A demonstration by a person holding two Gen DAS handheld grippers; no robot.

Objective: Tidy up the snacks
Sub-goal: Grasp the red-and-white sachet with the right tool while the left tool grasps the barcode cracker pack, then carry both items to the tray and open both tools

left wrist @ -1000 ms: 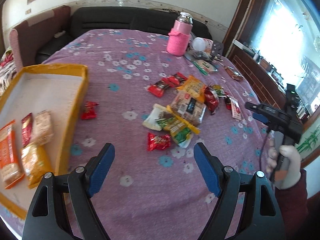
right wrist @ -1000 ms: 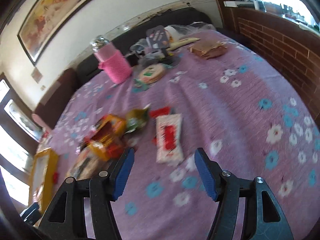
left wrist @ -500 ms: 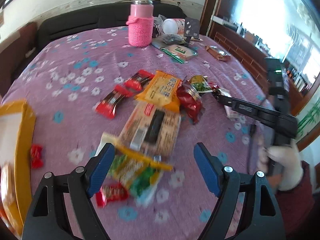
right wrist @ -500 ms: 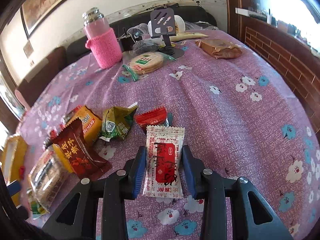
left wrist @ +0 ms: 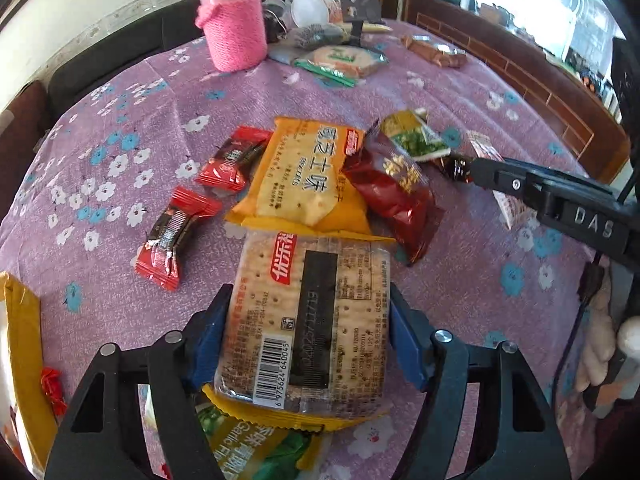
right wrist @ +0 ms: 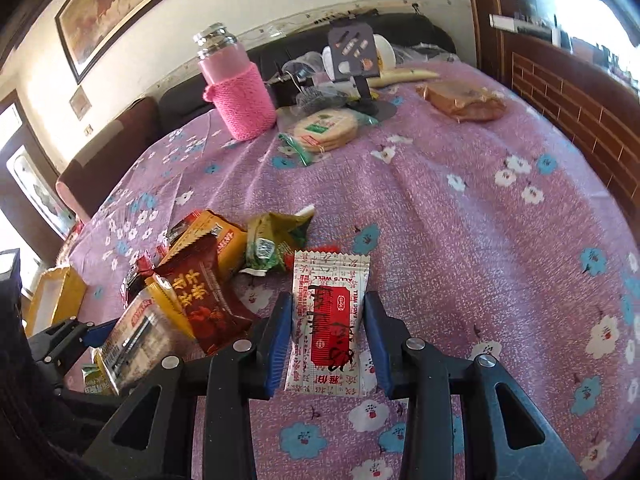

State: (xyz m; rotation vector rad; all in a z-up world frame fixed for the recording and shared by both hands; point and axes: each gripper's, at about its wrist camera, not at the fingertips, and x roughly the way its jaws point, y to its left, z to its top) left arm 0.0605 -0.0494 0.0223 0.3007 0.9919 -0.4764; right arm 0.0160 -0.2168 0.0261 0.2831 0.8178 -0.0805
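Left gripper (left wrist: 308, 330): jaws closing around a clear-wrapped cracker pack (left wrist: 310, 316) lying flat between the blue pads, both pads at its long edges; ahead of it sit a yellow biscuit packet (left wrist: 304, 178) and a dark red pouch (left wrist: 394, 190). Right gripper (right wrist: 326, 340): pinching a white-and-red sachet (right wrist: 328, 320) flat on the purple floral tablecloth (right wrist: 480, 240). Yellow tray (left wrist: 22, 320) edge lies left of the left gripper.

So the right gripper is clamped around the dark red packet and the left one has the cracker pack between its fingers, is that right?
Not quite. The right gripper is clamped on the white sachet with the red label, not the dark red packet, which lies untouched to its left in the right wrist view. The rest holds: the cracker pack sits between the left gripper fingers, which are closing.
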